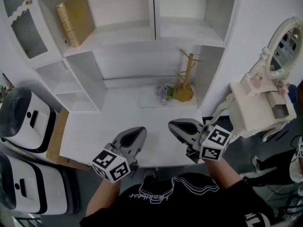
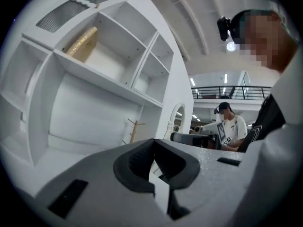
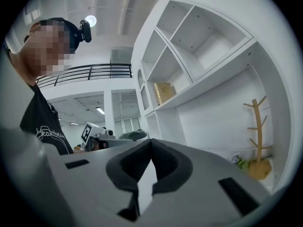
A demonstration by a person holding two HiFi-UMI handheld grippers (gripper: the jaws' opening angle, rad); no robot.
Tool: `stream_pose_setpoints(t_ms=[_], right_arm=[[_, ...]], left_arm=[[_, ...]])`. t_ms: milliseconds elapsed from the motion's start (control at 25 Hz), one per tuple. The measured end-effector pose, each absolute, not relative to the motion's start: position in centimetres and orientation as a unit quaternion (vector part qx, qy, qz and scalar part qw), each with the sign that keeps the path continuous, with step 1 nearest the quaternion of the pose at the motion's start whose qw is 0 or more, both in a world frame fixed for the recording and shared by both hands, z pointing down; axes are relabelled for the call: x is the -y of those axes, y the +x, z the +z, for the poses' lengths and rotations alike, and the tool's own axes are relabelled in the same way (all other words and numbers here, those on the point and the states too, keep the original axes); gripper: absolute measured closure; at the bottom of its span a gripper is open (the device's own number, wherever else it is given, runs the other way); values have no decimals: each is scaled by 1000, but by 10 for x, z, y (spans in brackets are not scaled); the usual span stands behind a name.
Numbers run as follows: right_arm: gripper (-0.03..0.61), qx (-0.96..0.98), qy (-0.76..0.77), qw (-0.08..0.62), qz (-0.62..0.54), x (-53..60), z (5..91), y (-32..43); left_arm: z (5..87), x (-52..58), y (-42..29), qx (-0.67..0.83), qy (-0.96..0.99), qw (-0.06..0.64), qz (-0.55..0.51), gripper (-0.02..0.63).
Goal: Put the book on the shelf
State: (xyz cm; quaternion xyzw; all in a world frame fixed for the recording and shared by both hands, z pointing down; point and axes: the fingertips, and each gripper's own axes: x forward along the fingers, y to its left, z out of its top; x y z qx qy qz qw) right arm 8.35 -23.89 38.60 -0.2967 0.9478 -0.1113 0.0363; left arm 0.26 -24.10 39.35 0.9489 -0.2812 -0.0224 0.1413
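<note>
A tan book (image 1: 75, 19) leans in the upper left compartment of the white shelf unit (image 1: 154, 32); it also shows as the book (image 2: 81, 44) in the left gripper view and the book (image 3: 164, 92) in the right gripper view. Both grippers hang low over the front of the white desk (image 1: 109, 122), far below the book. My left gripper (image 1: 139, 131) is shut with nothing between its jaws, which meet at the tip of the left gripper (image 2: 153, 143). My right gripper (image 1: 171, 125) is likewise shut and empty, its jaws touching at the tip of the right gripper (image 3: 150, 143).
A wooden peg stand (image 1: 185, 82) and a small bunch of flowers (image 1: 165, 93) sit at the back of the desk. A white vanity mirror with a drawer (image 1: 265, 98) stands at the right. Two white-and-black machines (image 1: 23, 122) stand at the left, beside a brown board (image 1: 56, 136). Another person (image 2: 228, 126) stands in the background.
</note>
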Motion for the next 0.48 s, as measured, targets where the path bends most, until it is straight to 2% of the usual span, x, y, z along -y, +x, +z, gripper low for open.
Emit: stream_pose_setpoints(t_ms=[200, 480], right_arm=[[572, -948, -291, 40, -126, 226, 393, 88], [572, -948, -286, 36, -132, 212, 403, 88]], left_arm=[[404, 229, 7, 297, 940, 167, -29, 611], [405, 217, 6, 320, 935, 152, -28, 611]])
